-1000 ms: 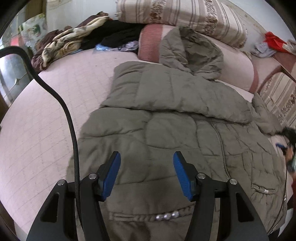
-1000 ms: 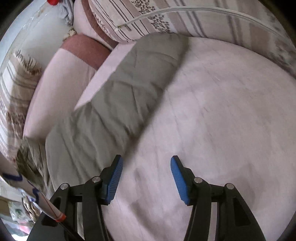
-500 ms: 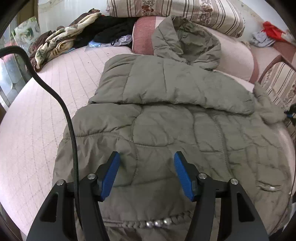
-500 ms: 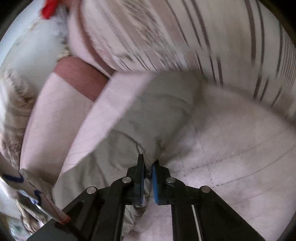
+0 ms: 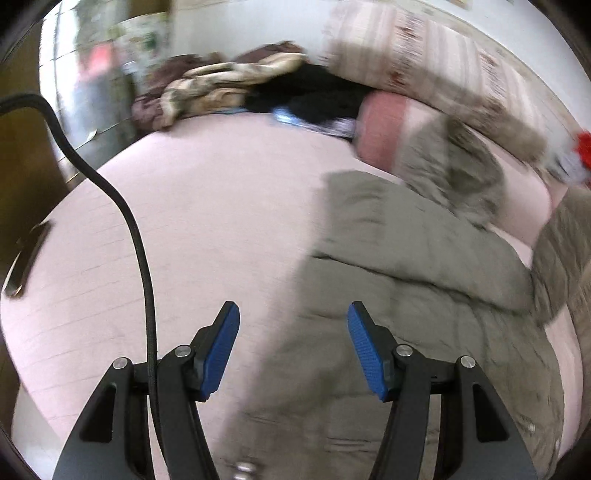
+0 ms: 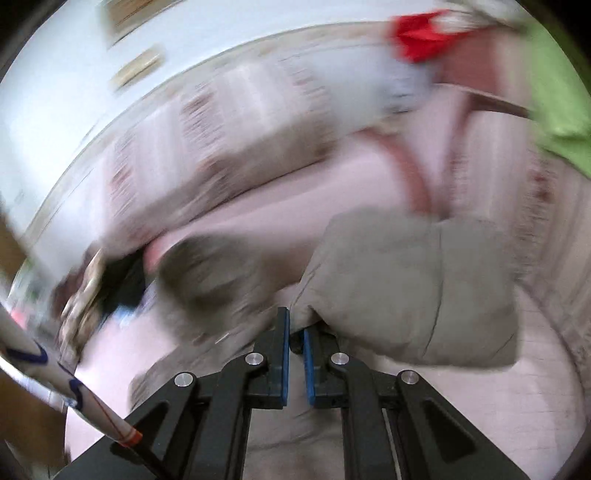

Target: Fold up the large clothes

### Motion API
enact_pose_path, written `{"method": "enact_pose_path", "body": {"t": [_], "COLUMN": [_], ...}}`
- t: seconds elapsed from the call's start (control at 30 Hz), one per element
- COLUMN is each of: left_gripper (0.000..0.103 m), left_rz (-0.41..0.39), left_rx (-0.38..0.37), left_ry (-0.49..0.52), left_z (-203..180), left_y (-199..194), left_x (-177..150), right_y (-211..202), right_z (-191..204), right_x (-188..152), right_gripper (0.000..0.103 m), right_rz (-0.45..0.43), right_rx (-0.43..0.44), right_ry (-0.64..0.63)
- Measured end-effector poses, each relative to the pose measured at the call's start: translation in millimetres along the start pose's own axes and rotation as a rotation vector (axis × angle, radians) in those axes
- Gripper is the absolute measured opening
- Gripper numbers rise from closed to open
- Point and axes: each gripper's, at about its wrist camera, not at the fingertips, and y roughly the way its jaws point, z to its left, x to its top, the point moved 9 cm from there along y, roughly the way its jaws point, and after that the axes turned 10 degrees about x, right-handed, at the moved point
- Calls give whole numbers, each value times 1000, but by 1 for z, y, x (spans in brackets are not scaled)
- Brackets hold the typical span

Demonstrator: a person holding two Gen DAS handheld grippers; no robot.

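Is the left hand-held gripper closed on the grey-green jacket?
No, the left hand-held gripper is open, its blue pads apart above the jacket and the pink bed cover, holding nothing.

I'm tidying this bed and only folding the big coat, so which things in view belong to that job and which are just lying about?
Part of the job:
- olive padded coat
- its sleeve, pinched in the right gripper
- left gripper, jaws open over the coat's edge

Just lying about:
- heap of clothes
- striped pillow
- red cloth
- pink cushion
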Motion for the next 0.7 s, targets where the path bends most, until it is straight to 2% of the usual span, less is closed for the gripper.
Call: {"method": "enact_pose_path", "body": {"t": [0.07, 0.17, 0.27, 0.37, 0.43, 0.5, 0.57, 0.7], "left_gripper": [60, 60, 60, 60, 60, 60, 60, 60], "left_rz": [2, 0, 15, 23, 28, 42, 57, 67], "left_rx": [43, 96, 82, 60, 48, 21, 5, -13], "left_ry": [-28, -47, -64, -78, -95, -113, -123, -132], "left_z": [19, 38, 49, 53, 55, 56, 55, 53], "left_y": [5, 9, 11, 11, 10, 10, 10, 11], "left_x": [5, 10, 12, 15, 15, 13, 11, 10], "right_y": [32, 78, 120, 146, 144, 133, 117, 79], "right_z": [54, 100, 123, 123, 122, 119, 117, 110], "right_x": [-36, -97, -160, -209, -224, -231, -233, -229], "right_gripper": [7, 7, 9, 25, 57, 72, 73, 73], "right_rz": [92, 215, 346, 449, 451, 428, 409, 391], "right_rx": [41, 49, 28, -11, -39, -66, -60, 5], "right_ry": [-93, -192, -264, -294, -322, -376, -414, -378]}}
